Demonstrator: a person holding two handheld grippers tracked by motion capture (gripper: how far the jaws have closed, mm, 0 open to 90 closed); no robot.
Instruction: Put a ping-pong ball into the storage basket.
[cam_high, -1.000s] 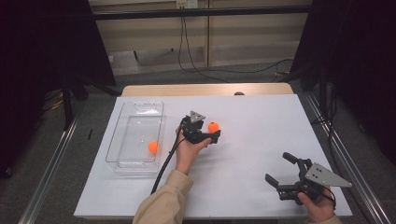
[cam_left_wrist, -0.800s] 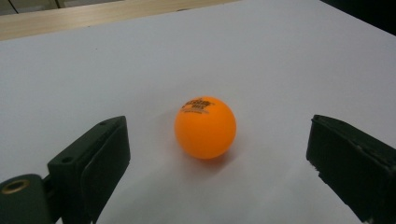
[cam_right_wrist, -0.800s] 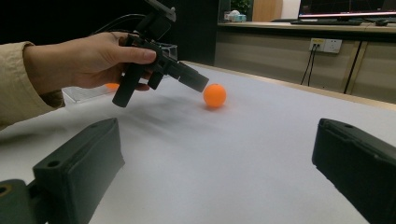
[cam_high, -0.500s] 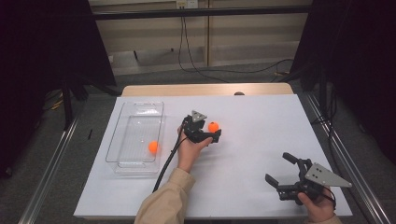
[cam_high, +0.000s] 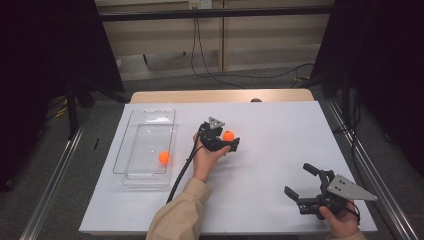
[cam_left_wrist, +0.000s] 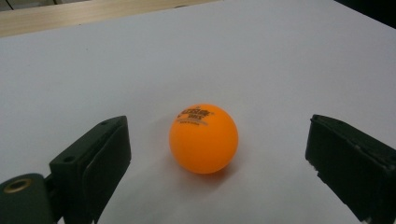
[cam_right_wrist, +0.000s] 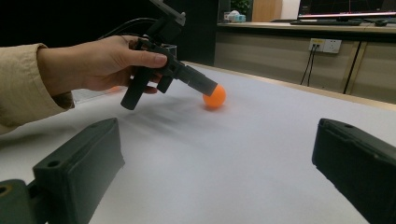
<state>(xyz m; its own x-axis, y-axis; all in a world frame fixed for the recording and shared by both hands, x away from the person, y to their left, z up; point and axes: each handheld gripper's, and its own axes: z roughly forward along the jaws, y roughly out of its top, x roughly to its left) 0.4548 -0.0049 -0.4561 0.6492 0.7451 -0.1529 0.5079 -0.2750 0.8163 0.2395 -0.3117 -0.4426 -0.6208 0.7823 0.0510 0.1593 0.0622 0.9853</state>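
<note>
Across the middle of the scene lies your white table (cam_high: 280, 130), with a wooden strip along its far edge. Toward its left side, in the high view, a clear tray (cam_high: 145, 125) lies lengthwise, and one orange ball, the tray ball (cam_high: 164, 158), rests inside it near the end closer to you. Your left forearm, in a tan sleeve (cam_high: 175, 217), comes up from the bottom edge to the table's centre, and your left hand (cam_high: 207, 159) holds the left gripper (cam_high: 229, 142) low over the surface, just right of the tray, its cable trailing back along your arm. Its jaws are released and stand wide apart, one on each side of the ball (cam_left_wrist: 203, 138); in the left gripper view the ball rests on the table between them, closer to the jaw on that view's left, with a clear gap to both pads, and a small dark printed mark faces up. Your right hand (cam_high: 342, 222) holds the right gripper (cam_high: 299, 184) near the table's close right corner, well apart from the ball; its jaws are also spread, with only bare table between them. Its own view looks across the table at your left hand and the ball beyond.
</note>
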